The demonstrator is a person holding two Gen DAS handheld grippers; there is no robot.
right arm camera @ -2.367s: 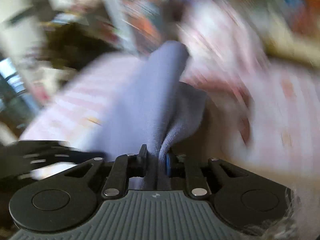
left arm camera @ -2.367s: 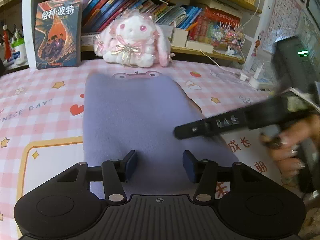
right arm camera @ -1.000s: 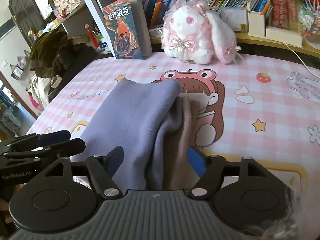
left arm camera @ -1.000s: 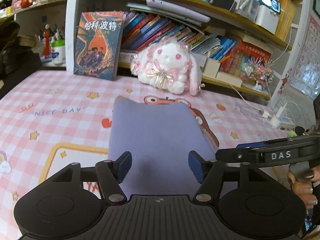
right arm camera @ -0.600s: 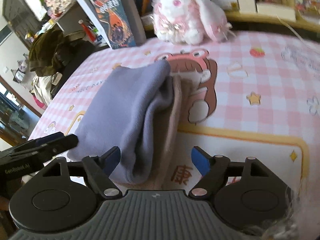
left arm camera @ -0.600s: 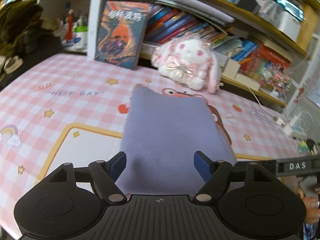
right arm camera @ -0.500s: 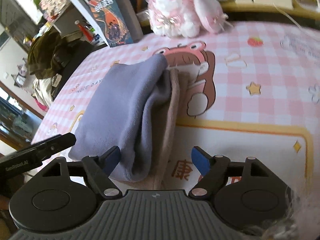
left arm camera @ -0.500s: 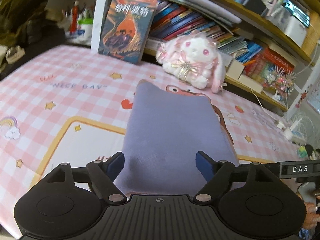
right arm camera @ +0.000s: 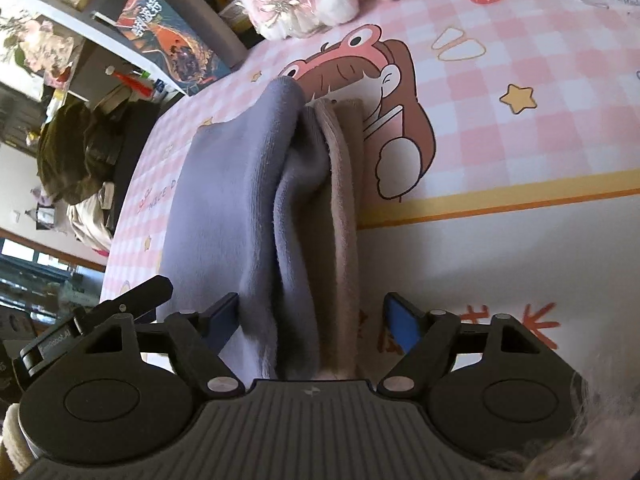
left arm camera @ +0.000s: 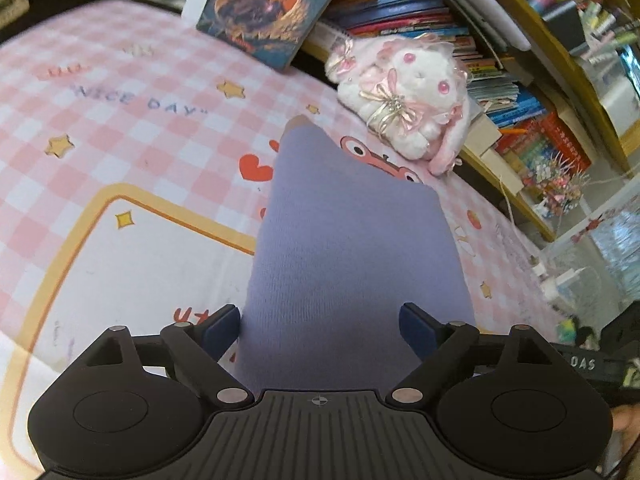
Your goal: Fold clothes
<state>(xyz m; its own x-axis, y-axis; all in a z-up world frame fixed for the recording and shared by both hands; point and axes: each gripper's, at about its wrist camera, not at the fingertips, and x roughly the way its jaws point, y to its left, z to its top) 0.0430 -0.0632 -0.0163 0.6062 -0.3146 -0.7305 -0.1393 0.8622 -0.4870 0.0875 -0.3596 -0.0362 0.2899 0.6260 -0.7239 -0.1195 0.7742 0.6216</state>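
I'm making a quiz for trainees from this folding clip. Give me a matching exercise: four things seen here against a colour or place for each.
Things:
1. folded garment
2. plush rabbit
3. tablecloth
4. upright book

Descriptions:
A. pink and white checks
B. leaning against the shelf
C. lilac, lying between both grippers' fingers
D. white and pink, sitting at the shelf's foot

Pairs: 1-C, 2-D, 3-A, 4-B
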